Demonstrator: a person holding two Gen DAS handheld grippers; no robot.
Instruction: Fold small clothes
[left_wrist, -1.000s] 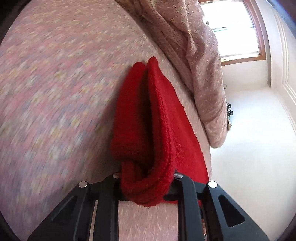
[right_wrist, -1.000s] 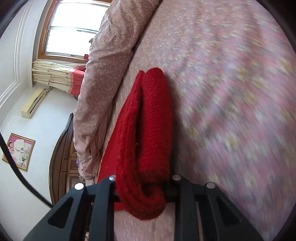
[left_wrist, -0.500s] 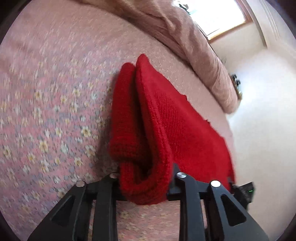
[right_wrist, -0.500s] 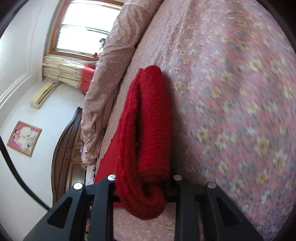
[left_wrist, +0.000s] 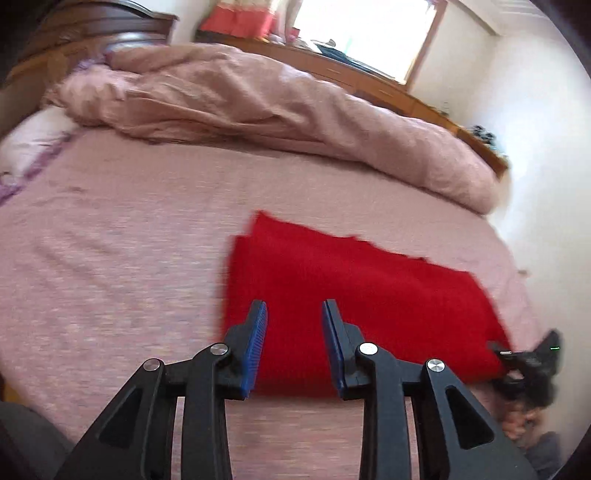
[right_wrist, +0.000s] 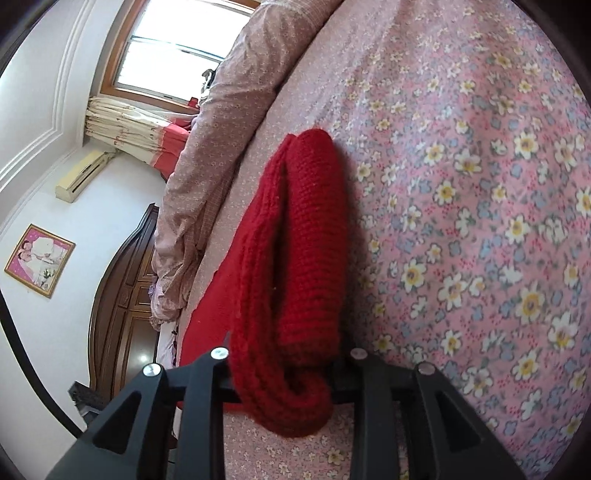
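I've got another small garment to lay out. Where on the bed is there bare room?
Bare sheet lies left of the red knit, bordered by the bunched duvet behind and the pillow far left. Right of the knit is crowded: the right gripper grips its edge near the bed's edge.

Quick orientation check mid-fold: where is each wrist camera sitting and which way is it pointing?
Left wrist: above the bed, looking along the open left gripper at the folded red knit, quilt and window beyond.
Right wrist: low, rolled sideways; the right gripper pinches the knit's edge.
Shared: knit, floral sheet, quilt, window; the left view catches the right gripper at the knit's far corner.
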